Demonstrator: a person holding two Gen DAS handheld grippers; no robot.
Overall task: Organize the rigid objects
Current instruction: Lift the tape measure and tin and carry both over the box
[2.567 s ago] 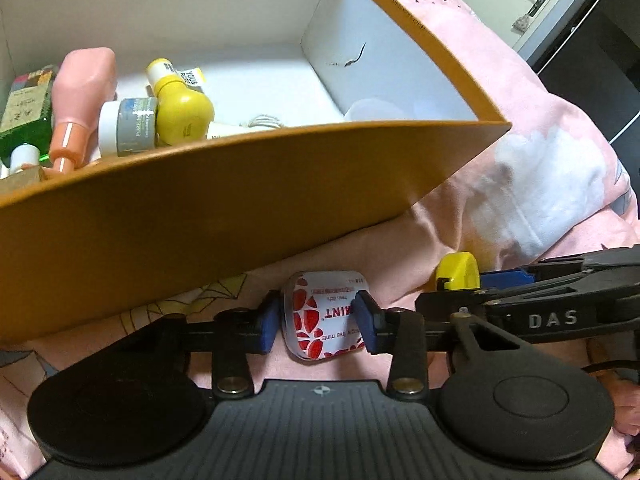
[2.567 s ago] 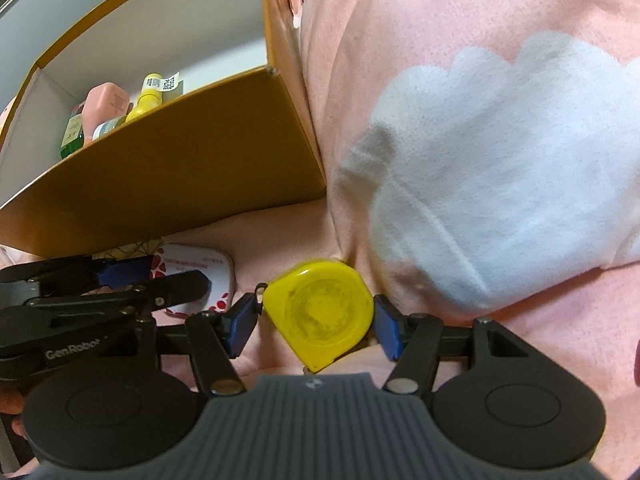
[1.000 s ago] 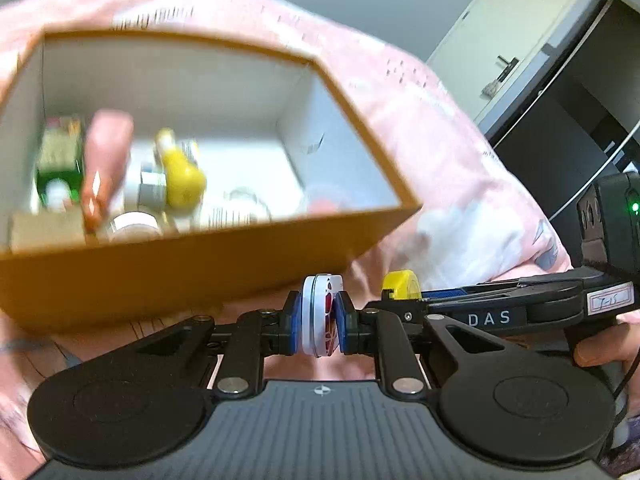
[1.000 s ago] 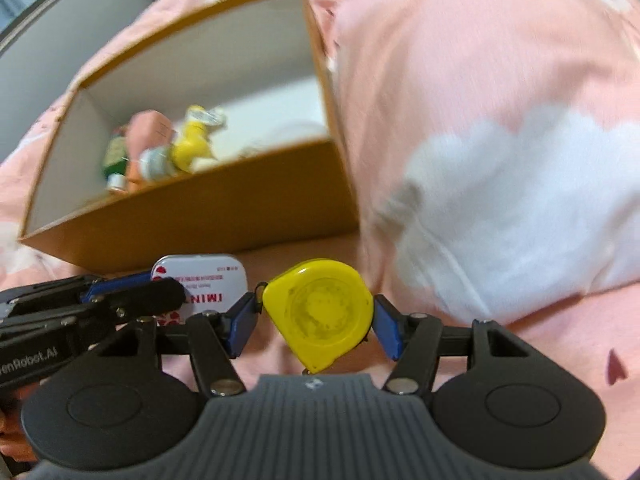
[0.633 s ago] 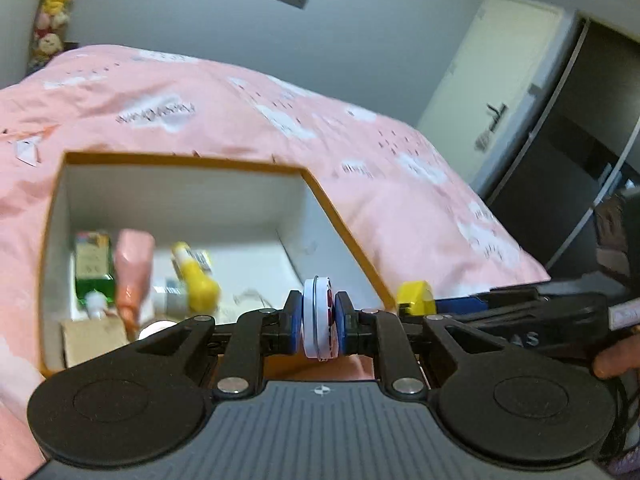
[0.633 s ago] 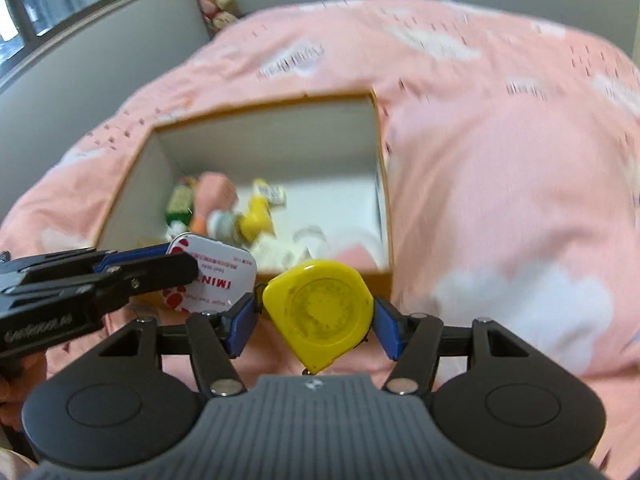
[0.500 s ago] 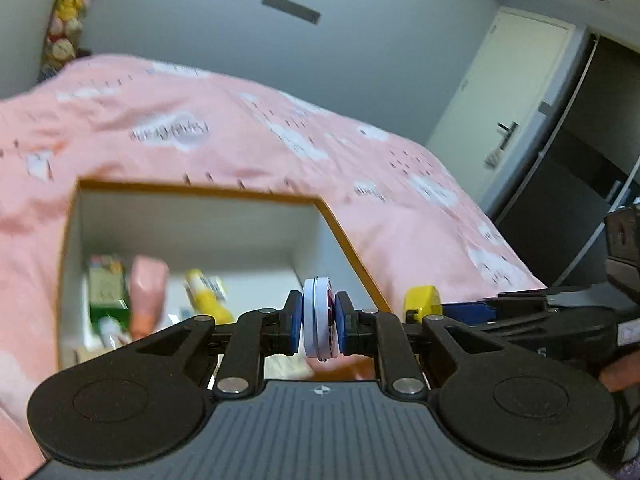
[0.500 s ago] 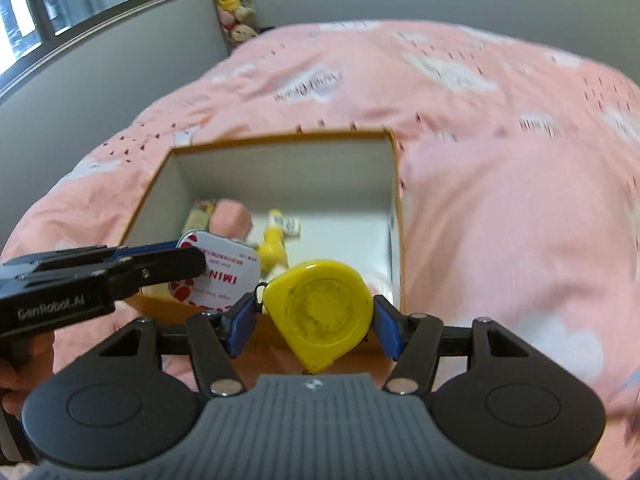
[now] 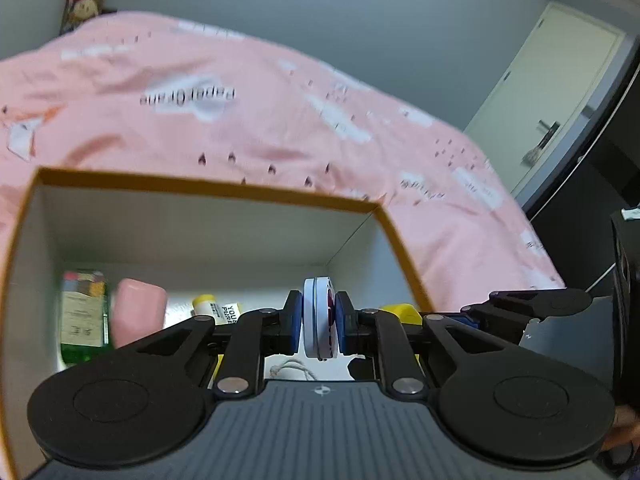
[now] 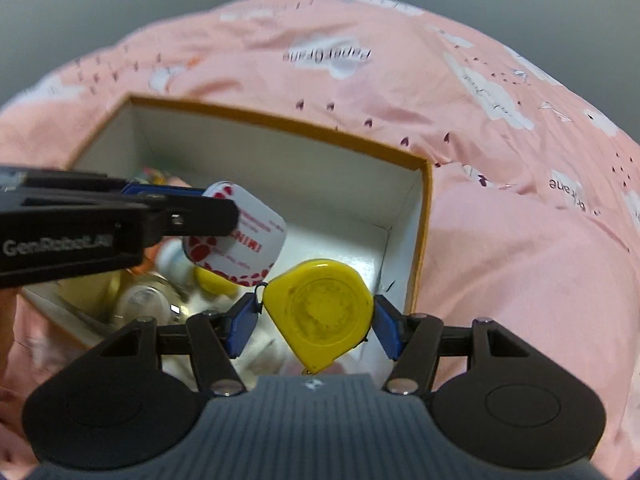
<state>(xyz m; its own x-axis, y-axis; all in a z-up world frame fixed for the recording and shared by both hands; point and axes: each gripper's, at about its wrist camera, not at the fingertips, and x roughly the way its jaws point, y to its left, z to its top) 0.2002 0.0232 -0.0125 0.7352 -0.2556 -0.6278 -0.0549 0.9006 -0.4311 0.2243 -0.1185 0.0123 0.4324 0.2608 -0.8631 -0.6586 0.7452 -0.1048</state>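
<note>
Two claws are recorded, each closed on one item. Left claw [image 9: 319,322]: mint tin [image 9: 317,318] pinched flat-face to flat-face between the blue pads, held edge-on and upright, presumably so that it can be lowered narrow side first. Right claw [image 10: 316,320]: yellow tape measure [image 10: 320,314] gripped across its body, broad face toward the camera.

Beyond and below both claws: orange box [image 10: 426,216] with white interior, lying on the pink bed cover [image 10: 520,240]; both items are held above its open top, judged ready for release.

Ahead of the left claw, inside the box: green bottle [image 9: 82,316], pink bottle [image 9: 138,316], yellow bottle [image 9: 208,306].

Noted from the right view only: the tin's red-and-white printed face. From the left view only: the tin's thin edge and the door [image 9: 560,112] beyond the bed.
</note>
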